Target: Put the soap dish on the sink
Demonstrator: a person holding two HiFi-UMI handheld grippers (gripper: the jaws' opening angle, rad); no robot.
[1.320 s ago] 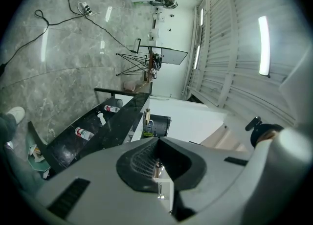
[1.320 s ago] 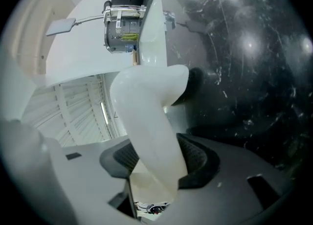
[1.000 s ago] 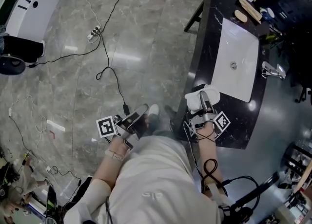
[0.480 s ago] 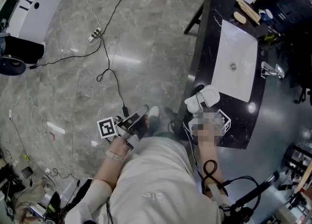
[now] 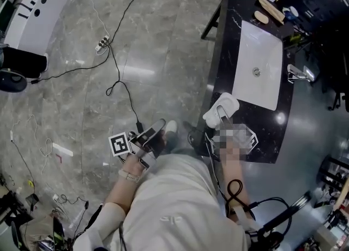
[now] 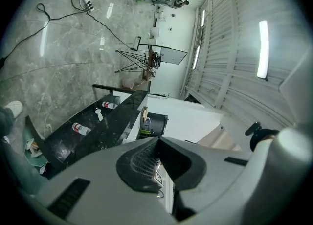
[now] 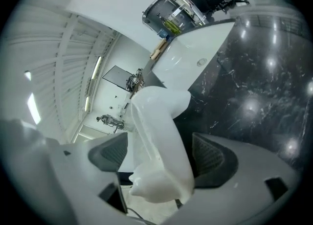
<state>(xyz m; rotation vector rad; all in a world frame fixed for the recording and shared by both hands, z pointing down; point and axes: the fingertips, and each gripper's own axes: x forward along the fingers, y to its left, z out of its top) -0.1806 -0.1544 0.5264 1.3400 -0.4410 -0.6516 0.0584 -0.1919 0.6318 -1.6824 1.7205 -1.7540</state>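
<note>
**Item: glossy white oblong soap dish (image 5: 222,107).** Smooth moulded body with rounded corners and a raised lip. It sits at the near left edge of the polished black stone countertop (image 5: 256,138), just short of the basin. Whether it lies flat there cannot be told. In the head view its long axis runs from near-left to far-right. In the right gripper view that axis runs straight away along your jaws, with the far end pointing toward the basin.

**Your right gripper (image 7: 160,154).** The jaws are spread wide with the dish standing between them. The dark ribbed pads (image 7: 110,153) do not squeeze it. The left pad is clearly apart from the dish. The right pad is just beside it, and contact there cannot be told.

**Your left gripper (image 6: 156,143).** The jaws are pressed together with nothing between them. It is held over the floor beside your body, well apart from the counter.

**Countertop.** Black with thin white veins and mirror-like light spots.

**White rectangular basin (image 5: 262,53).** Sunk into the counter, smooth, with a small round drain.

**Chrome tap (image 5: 297,72).** Stands at the basin's right side.

**Grey marbled tile floor (image 5: 163,53).** Shiny, with black cables across it.
</note>
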